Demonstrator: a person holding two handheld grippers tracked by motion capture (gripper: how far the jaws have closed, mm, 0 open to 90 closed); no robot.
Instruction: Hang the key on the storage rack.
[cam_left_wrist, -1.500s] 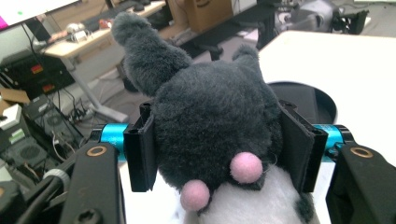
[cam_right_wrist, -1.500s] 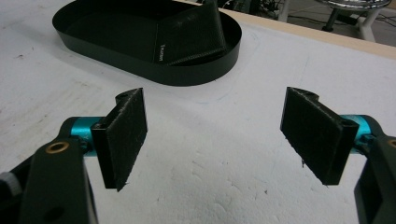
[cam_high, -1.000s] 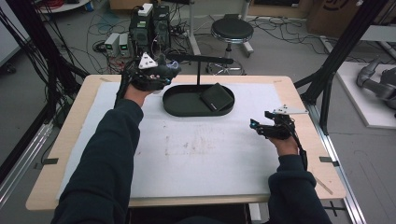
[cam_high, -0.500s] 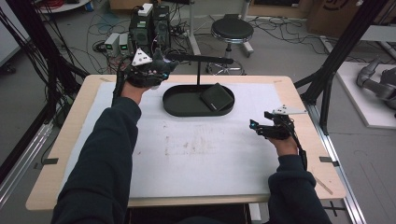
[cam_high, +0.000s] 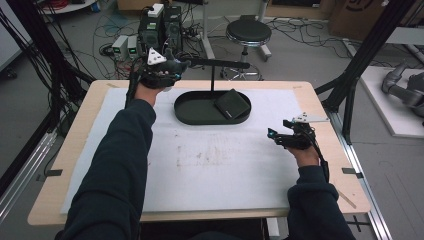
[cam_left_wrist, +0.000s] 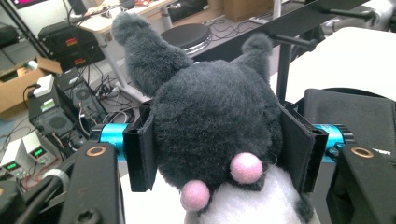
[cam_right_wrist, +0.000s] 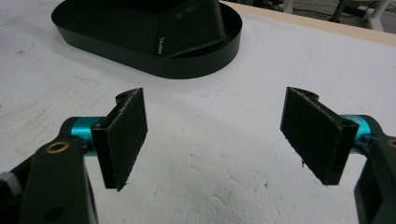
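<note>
A grey plush toy (cam_left_wrist: 210, 116) with two ears, pink cheeks and a white body sits between the pads of my left gripper (cam_left_wrist: 224, 149), which is shut on its head. From above, that gripper (cam_high: 172, 66) holds the plush (cam_high: 169, 72) in the air over the table's far left edge, close to the left end of a black stand's crossbar (cam_high: 215, 63). My right gripper (cam_high: 278, 137) hovers low over the white mat at the right. Its jaws (cam_right_wrist: 219, 135) stand wide open with nothing between them.
A black oval tray (cam_high: 190, 116) lies at the far middle of the mat, with a black wallet (cam_high: 232, 104) leaning in its right end. The stand's post (cam_high: 212, 80) rises from the tray. Cables, boxes and a stool lie beyond the table.
My left gripper has shifted slightly up and toward the far edge with the plush. The right gripper has stayed in place.
</note>
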